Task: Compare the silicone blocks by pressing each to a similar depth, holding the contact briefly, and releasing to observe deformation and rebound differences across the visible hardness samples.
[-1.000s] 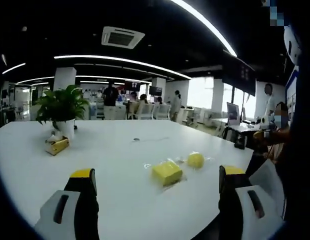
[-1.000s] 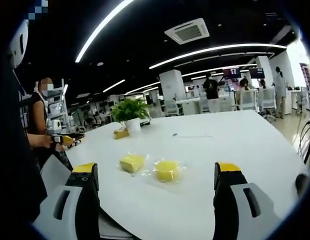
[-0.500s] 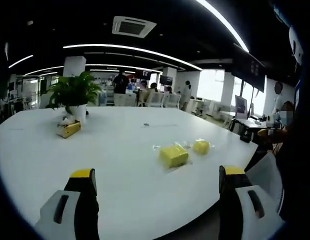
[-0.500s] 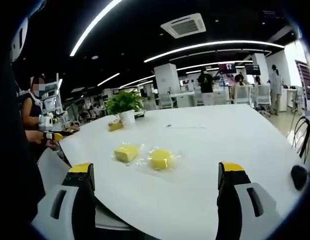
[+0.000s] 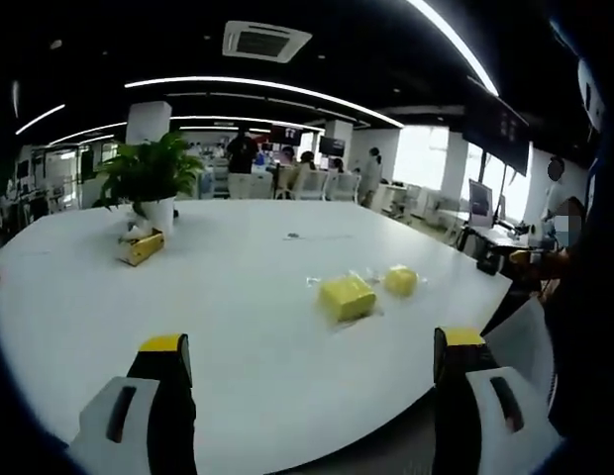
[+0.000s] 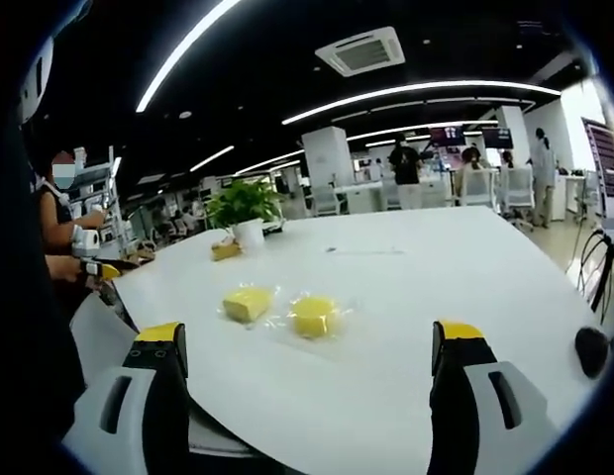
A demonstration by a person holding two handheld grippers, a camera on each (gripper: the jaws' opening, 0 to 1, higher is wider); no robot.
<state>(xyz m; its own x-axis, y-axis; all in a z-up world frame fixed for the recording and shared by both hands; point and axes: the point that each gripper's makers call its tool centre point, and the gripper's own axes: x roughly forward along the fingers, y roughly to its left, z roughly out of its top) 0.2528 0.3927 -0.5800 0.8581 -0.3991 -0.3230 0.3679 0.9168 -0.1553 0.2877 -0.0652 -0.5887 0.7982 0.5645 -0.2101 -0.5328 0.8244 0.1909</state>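
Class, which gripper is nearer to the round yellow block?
Right, it seems. The round block lies ahead between the right gripper's open jaws; from the left gripper it sits farther, past the square block.

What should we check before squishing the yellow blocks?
1. Both yellow blocks on the white table: square block and rounder block lie side by side. Ok.
2. Left gripper open and empty: ok.
3. Right gripper open and empty: ok.
4. Grippers touching a block: not ok, both are short of them.
5. Clear wrapping around the blocks: it looks present; whether it would hinder pressing, cannot tell.
6. Plant pot and small yellow box stand far from the blocks: ok.
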